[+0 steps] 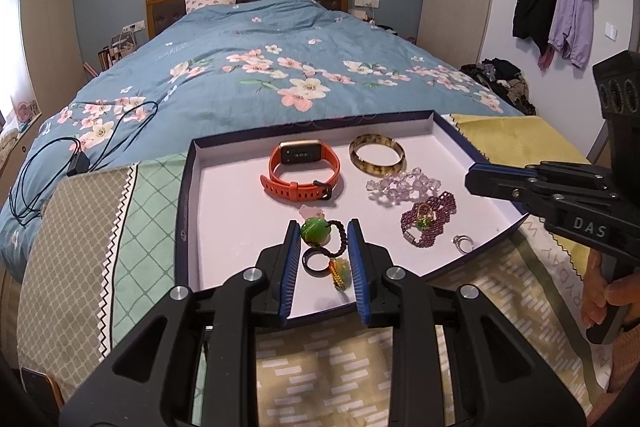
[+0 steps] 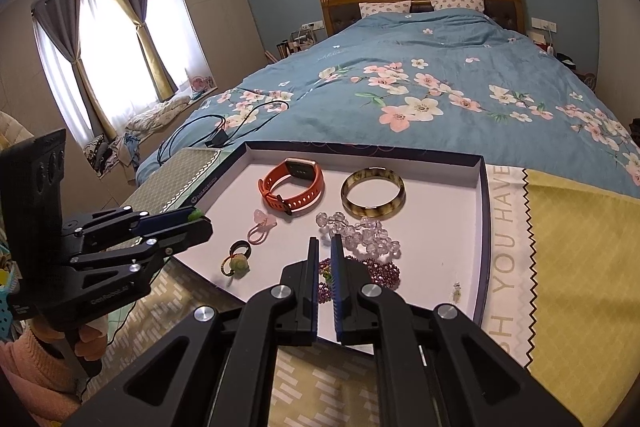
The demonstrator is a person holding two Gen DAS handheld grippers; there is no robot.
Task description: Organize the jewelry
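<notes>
A white tray with dark walls (image 1: 224, 211) (image 2: 440, 227) lies on cloths at the foot of a bed. It holds an orange smartwatch (image 1: 304, 171) (image 2: 294, 183), an amber bangle (image 1: 377, 154) (image 2: 373, 191), clear beads (image 1: 402, 185) (image 2: 360, 233), a purple bead bracelet (image 1: 430, 223) (image 2: 384, 273), a silver ring (image 1: 463, 243), a black ring (image 1: 316, 261) (image 2: 240, 249) and a pink charm (image 2: 262, 223). My left gripper (image 1: 323, 233) holds a green-bead black cord bracelet (image 1: 316, 231) above the tray; it shows in the right wrist view (image 2: 194, 217). My right gripper (image 2: 325, 247) has its fingers close together, empty, above the purple bracelet.
A small green-and-yellow charm (image 1: 340, 271) (image 2: 236, 263) lies by the black ring. A yellow cloth (image 2: 580, 267) lies right of the tray, a patterned green cloth (image 1: 120, 227) left of it. A black charger cable (image 1: 60, 155) lies on the blue floral duvet.
</notes>
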